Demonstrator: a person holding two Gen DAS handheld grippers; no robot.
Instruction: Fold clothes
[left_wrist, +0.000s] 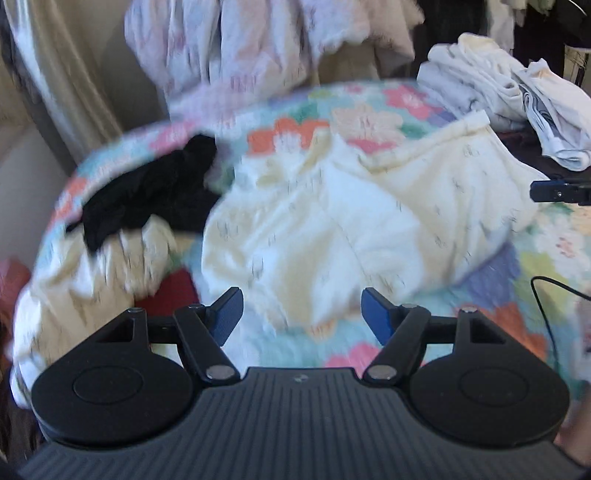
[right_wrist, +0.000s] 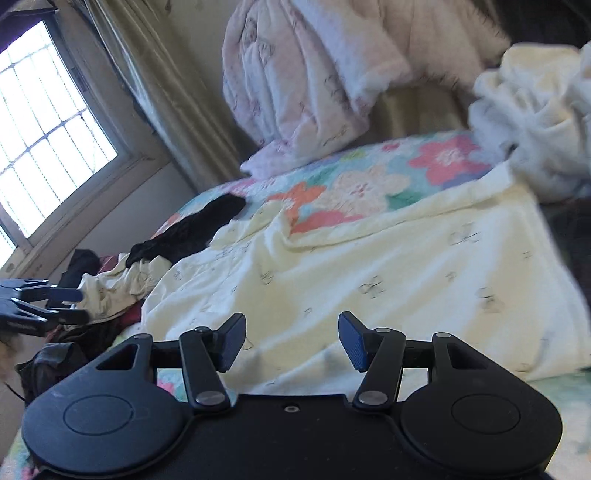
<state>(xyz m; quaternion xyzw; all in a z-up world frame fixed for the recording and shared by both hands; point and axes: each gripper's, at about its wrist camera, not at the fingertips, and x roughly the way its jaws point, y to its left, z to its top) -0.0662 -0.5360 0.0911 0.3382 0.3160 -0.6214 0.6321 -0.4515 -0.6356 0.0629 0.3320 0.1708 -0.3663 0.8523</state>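
Observation:
A pale yellow garment (left_wrist: 351, 221) with small dark prints lies spread and partly folded on the flowered bedspread (left_wrist: 369, 110). My left gripper (left_wrist: 302, 314) hovers above its near edge, open, nothing between its blue pads. In the right wrist view the same pale yellow garment (right_wrist: 388, 273) fills the middle of the bed. My right gripper (right_wrist: 291, 341) stands open over the garment's near part, holding nothing. The left gripper (right_wrist: 70, 304) shows at the left edge of that view. The right gripper's tip (left_wrist: 554, 191) pokes in at the right edge of the left wrist view.
A black garment (left_wrist: 147, 199) and a crumpled cream garment (left_wrist: 92, 277) lie at the bed's left side. White clothes (left_wrist: 498, 92) are heaped at the far right. A pink quilt (right_wrist: 314, 81) is bundled at the bed's head. A window (right_wrist: 48, 129) and curtain stand left. A black cable (left_wrist: 546, 302) runs at the right.

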